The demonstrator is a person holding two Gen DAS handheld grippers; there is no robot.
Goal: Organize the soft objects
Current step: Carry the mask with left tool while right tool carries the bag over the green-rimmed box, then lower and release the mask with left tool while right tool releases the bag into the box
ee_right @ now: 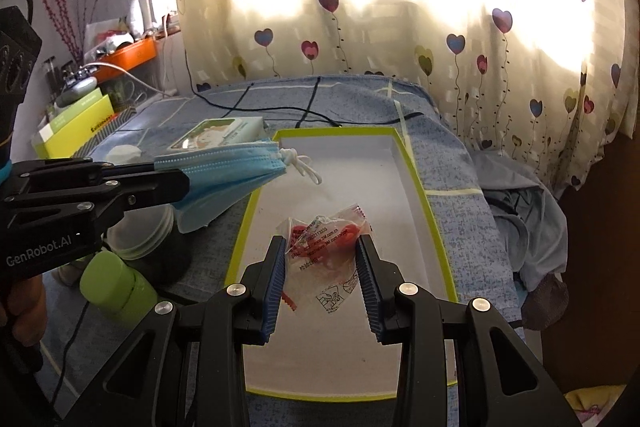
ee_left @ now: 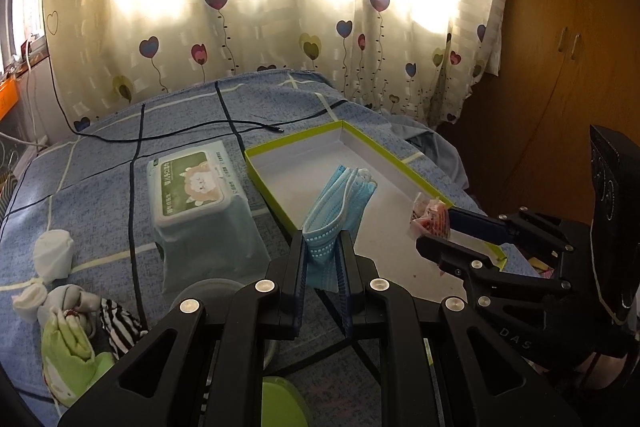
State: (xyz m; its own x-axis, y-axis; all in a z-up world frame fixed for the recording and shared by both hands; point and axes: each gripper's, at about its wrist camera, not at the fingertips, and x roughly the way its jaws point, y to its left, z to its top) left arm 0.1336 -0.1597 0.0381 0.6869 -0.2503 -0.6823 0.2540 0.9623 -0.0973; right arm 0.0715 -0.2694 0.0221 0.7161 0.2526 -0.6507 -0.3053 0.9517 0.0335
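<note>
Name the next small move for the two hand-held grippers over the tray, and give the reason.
Probably lower both a little and let go. The left hand-held gripper is shut on the folded blue mask, and the right hand-held gripper pinches the clear packet. Both items hang over the white, green-rimmed tray, whose floor looks bare beneath them.

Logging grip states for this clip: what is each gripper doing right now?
Left gripper: shut on the folded blue face mask.
Right gripper: shut on the clear plastic packet with red contents, over the green-rimmed box.
</note>
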